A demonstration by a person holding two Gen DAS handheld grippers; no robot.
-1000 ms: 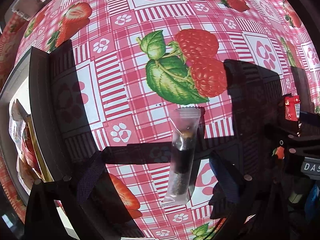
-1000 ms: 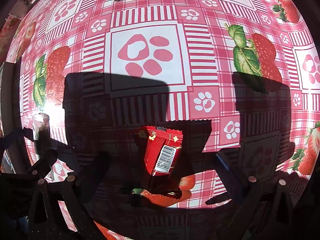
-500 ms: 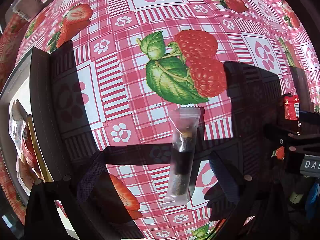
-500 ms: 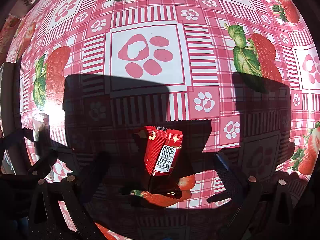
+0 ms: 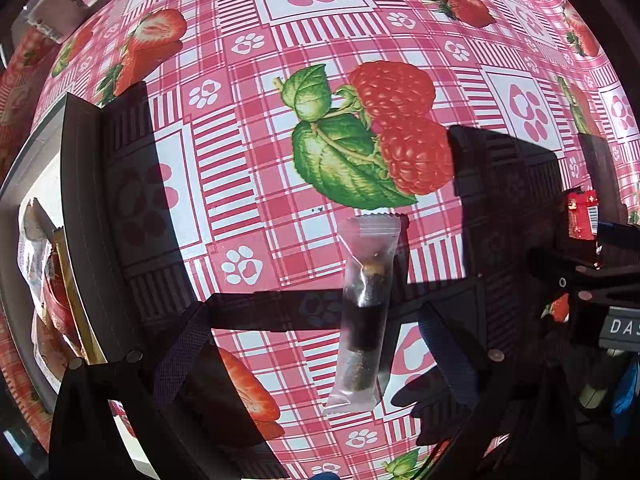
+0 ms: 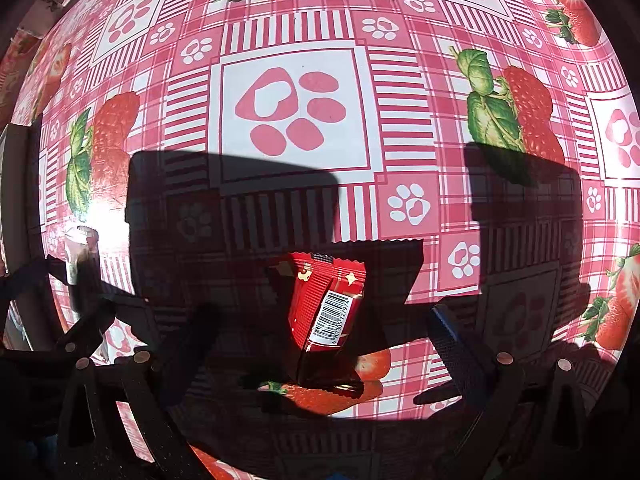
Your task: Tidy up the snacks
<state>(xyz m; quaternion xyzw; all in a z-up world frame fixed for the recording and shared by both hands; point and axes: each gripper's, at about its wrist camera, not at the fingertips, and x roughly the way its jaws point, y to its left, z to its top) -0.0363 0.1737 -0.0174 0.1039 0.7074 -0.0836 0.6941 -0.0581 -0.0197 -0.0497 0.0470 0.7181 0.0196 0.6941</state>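
Left tongs [image 5: 316, 344] spread wide around a clear-wrapped dark snack stick [image 5: 366, 312] on the strawberry-print tabletop [image 5: 248, 184], dark tray [image 5: 86, 216] of snacks at its left edge, right tongs [image 6: 324, 344] released, straddling a red barcoded snack packet [image 6: 326, 304]

sunlit pink strawberry-print tablecloth [image 5: 248, 184] crossed by hard shadows.

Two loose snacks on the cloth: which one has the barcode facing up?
The red packet, between the open right gripper fingers. The clear pouch at the left gripper shows only its dark filling.
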